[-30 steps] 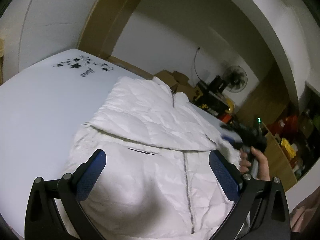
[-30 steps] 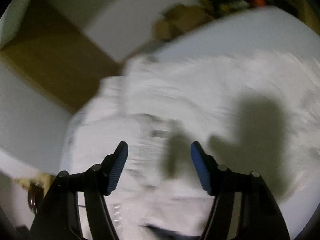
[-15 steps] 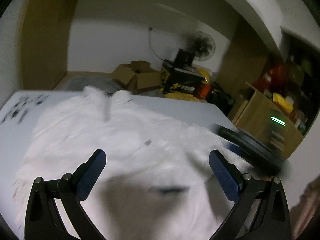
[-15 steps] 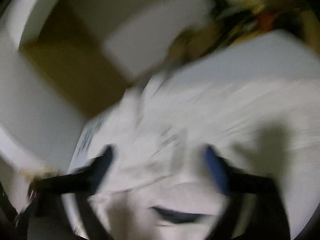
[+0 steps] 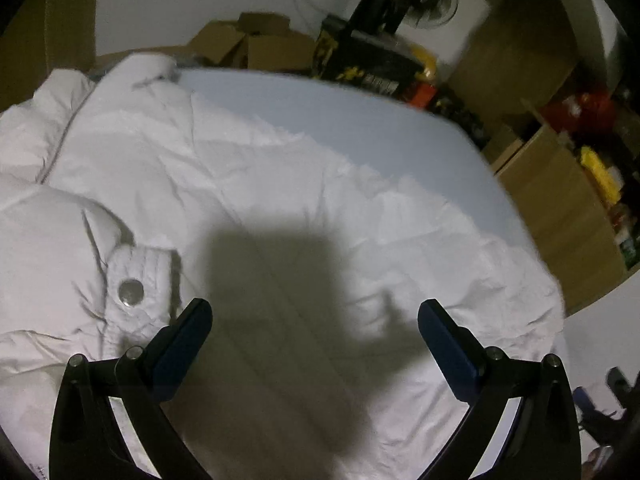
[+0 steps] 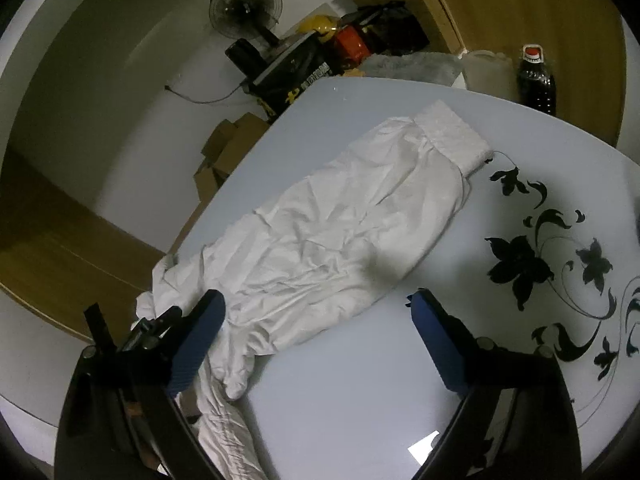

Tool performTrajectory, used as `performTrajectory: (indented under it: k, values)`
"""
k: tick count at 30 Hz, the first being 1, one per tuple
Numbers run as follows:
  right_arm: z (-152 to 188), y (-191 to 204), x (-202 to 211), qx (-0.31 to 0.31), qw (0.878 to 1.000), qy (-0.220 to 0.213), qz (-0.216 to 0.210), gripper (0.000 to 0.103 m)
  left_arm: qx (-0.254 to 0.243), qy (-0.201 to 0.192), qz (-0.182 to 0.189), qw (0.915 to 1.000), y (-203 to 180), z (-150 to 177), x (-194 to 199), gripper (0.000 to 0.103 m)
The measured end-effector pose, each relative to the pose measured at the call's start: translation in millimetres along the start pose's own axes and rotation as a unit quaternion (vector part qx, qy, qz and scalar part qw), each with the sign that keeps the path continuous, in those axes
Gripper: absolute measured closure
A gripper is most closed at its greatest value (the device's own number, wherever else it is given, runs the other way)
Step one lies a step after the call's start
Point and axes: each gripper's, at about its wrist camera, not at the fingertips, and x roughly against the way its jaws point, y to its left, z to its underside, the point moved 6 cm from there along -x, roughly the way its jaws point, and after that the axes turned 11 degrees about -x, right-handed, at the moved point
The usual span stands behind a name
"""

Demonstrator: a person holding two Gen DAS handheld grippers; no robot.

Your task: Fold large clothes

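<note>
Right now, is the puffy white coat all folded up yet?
Not yet. One sleeve with a silver snap cuff already lies folded across the puffy white jacket. The other long sleeve is stretched out flat on the white flower-patterned table. Both the left gripper and right gripper hold nothing; the right jaws are closing slightly. That sleeve and the body folds remain.

White table (image 6: 360, 380), black floral print; fan (image 6: 246, 6), cardboard boxes (image 5: 256, 42) behind.

White jacket (image 6: 320, 236) on floral table (image 6: 360, 392)
</note>
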Motion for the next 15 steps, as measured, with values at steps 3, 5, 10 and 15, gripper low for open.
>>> performTrajectory:
  k: [3, 5, 10, 15]
  values:
    - [-18.7, -30.9, 2.9, -0.016, 1.0, 0.012, 0.01, 0.009, 0.017, 0.019, -0.012, 0.9996, 10.8, 9.0, -19.2, 0.0]
    - [-27.4, -49.3, -10.1, -0.049, 0.998, 0.027, 0.017, 0.009, 0.004, 0.017, -0.023, 0.9996, 9.3, 9.6, -23.6, 0.0]
    - [-50.9, -85.8, -36.2, -0.132, 0.987, 0.075, -0.05, 0.015, -0.02, 0.019, -0.05, 0.9984, 5.2, 13.4, -34.5, 0.0]
    - [-75.3, -94.5, -53.1, -0.153, 0.988, 0.029, -0.01, 0.017, -0.02, 0.012, -0.038, 0.999, 8.8, 12.5, -36.9, 0.0]
